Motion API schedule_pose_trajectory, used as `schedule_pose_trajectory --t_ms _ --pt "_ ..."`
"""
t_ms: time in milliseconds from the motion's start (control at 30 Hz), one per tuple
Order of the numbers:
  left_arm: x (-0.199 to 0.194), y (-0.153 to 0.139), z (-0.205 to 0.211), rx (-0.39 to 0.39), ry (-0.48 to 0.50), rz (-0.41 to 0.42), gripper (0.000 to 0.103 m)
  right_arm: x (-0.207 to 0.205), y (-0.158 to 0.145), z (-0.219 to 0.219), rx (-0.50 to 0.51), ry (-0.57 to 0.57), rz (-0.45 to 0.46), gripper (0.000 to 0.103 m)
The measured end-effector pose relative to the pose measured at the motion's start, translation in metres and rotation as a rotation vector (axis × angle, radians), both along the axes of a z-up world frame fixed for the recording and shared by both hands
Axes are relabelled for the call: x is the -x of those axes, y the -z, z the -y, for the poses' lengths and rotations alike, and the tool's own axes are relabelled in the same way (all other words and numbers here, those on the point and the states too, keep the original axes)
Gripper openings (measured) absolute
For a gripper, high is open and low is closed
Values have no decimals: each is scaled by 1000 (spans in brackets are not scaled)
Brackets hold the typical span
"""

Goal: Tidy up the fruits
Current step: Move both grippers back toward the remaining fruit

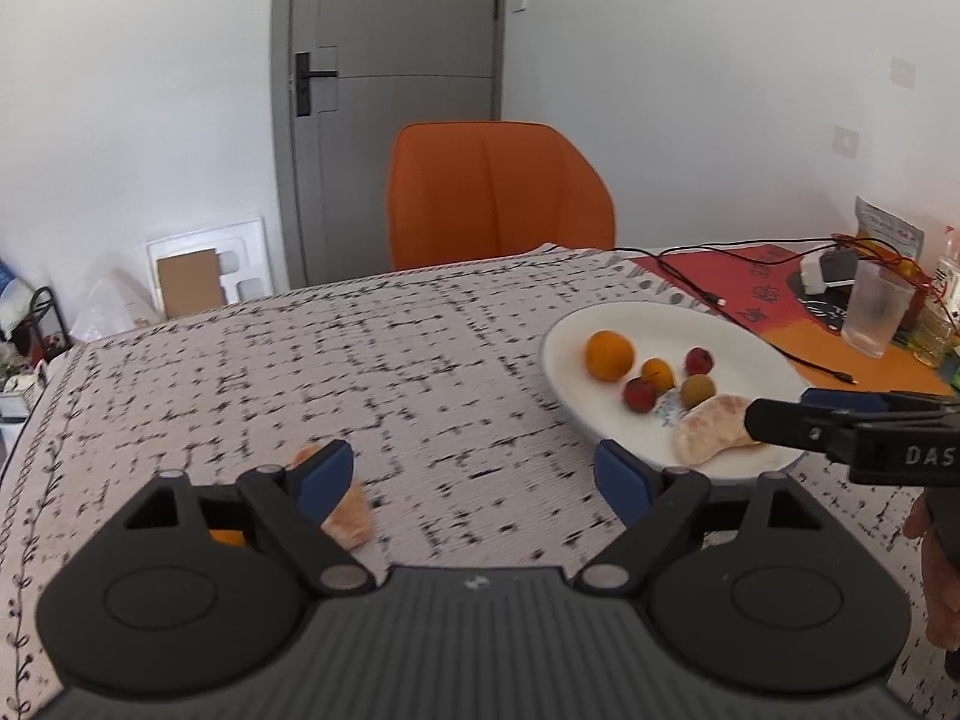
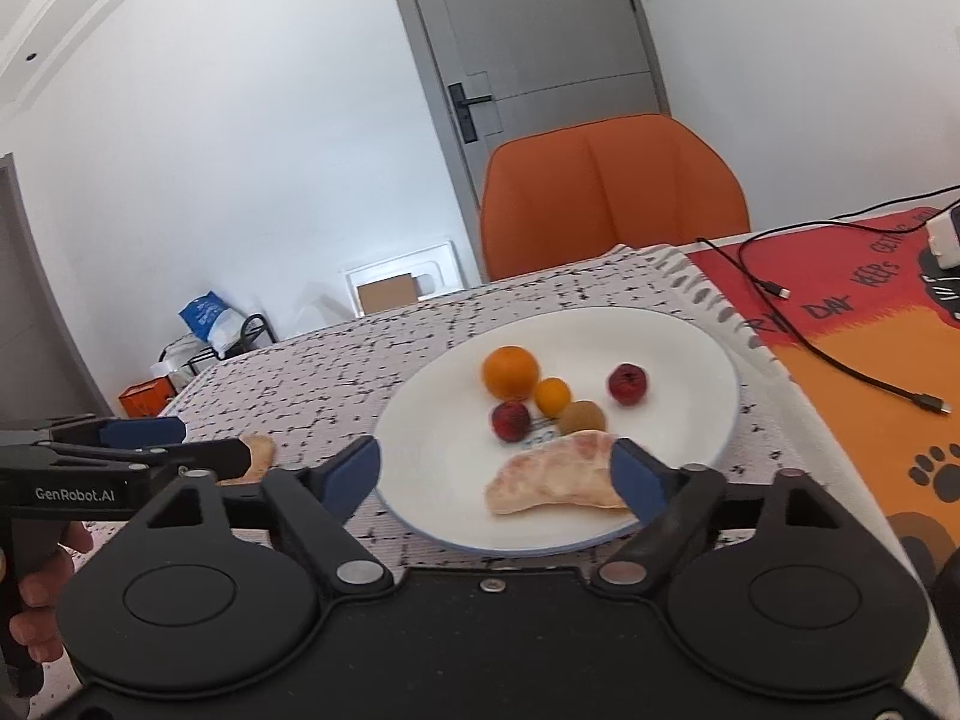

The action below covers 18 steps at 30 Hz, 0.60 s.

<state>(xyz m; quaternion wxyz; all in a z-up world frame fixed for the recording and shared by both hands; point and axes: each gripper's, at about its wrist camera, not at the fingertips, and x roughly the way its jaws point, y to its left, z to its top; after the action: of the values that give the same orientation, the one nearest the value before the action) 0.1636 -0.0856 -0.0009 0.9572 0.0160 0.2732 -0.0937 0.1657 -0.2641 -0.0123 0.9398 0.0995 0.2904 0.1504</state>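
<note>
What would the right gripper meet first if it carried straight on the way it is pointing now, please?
Most likely the peeled citrus segment at the near edge of the white plate. It lies just ahead of the open right gripper, by its right finger, though depth is hard to judge through the fisheye view.

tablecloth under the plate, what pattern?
The tablecloth is off-white with scattered black dashes in a broken grid. Clearest in the left wrist view.

White plate (image 2: 708,360), orange orange (image 2: 510,372), red berries (image 2: 627,384), black-flecked cloth (image 1: 360,360), orange chair (image 1: 498,192), grey door (image 1: 408,60).
</note>
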Motion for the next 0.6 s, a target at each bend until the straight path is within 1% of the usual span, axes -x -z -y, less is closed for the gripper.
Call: schedule_pose_trajectory --t_ms 67,133,333,600 --pt "3 2 -8 1 -18 -1 87 1 -1 -5 -3 -10 5 98" --pt "7 3 -15 3 -34 -3 87 1 -1 -10 -8 -23 11 103" --pt "15 9 -36 15 -81 -18 88 1 1 -25 -11 -52 1 103" --pt "22 13 -57 31 -120 -25 88 2 2 -46 -11 -102 -7 103"
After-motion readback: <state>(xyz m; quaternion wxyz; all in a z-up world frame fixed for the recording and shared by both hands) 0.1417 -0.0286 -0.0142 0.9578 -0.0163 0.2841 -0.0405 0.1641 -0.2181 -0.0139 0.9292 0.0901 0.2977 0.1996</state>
